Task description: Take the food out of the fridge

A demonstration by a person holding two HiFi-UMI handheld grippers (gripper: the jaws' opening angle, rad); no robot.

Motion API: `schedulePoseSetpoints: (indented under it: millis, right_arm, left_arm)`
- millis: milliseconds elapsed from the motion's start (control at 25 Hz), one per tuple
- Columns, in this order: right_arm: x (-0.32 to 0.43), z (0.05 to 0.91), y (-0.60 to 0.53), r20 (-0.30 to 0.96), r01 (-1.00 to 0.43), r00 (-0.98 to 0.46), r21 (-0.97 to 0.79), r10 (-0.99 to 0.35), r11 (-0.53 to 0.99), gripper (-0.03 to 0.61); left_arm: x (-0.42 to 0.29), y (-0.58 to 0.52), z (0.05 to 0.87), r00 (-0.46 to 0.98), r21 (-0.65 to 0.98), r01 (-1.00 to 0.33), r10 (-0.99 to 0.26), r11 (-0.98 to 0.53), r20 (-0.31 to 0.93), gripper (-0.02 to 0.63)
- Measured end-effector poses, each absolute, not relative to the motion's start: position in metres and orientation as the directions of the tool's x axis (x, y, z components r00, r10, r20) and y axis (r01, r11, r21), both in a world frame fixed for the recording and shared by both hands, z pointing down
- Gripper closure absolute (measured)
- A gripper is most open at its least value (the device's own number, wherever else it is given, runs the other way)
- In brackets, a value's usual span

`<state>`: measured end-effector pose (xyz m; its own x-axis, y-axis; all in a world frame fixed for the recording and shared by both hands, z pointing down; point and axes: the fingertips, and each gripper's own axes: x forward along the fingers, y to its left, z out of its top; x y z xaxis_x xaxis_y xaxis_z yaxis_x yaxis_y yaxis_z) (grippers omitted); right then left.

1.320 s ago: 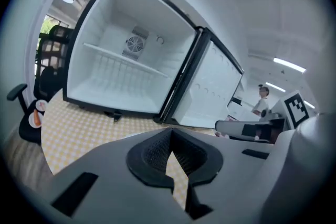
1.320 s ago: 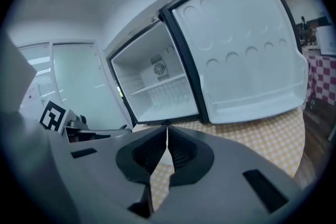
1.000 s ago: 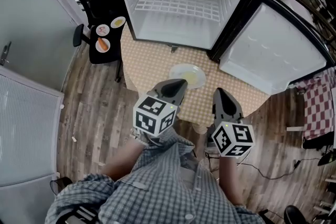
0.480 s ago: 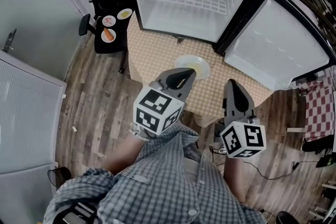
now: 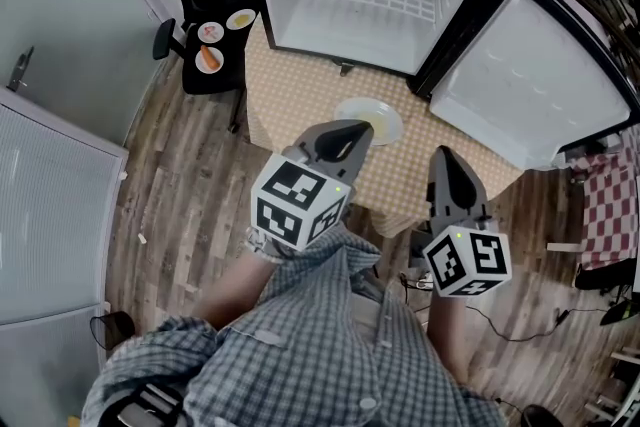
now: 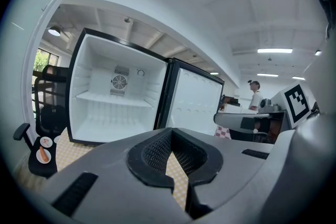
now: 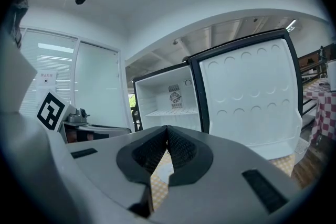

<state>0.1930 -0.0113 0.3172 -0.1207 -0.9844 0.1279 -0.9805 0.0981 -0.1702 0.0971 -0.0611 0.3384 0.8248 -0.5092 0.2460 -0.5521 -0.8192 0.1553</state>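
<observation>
Toward the far edge of the checked-cloth bench (image 5: pixel 290 95), before the empty open fridge (image 5: pixel 350 5), sits a plate (image 5: pixel 369 121). Three small food dishes (image 5: pixel 209 58) crowd a black chair (image 5: pixel 218 81) off its left edge, where a nudge could spill them onto the plank floor (image 5: pixel 185 195). Both the left tongs (image 5: pixel 338 143) and right tongs (image 5: pixel 445 165) are closed on nothing.

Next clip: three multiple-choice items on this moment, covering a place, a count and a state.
1. The pale plate lies: A inside the fridge; B on the checked table before the fridge; C on the floor.
2. Small dishes on the black chair: A one; B three; C five.
3. The left gripper and right gripper are: A both shut, empty; B both open; C shut on the plate.
Answers: 1 B, it sits on the cloth outside the fridge; 2 B, three show; 3 A, jaws meet with nothing between.
</observation>
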Motion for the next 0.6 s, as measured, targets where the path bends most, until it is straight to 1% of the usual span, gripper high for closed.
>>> schedulePoseSetpoints:
  millis: [600]
  right_arm:
    - [0.1907,0.3194,-0.0109,0.137,-0.979,-0.125,-0.175,-0.983,0.101,0.569]
  left_arm:
    - [0.0993,-0.0591,0.3365,0.832,0.160,-0.540,-0.496,-0.826,0.246,0.609]
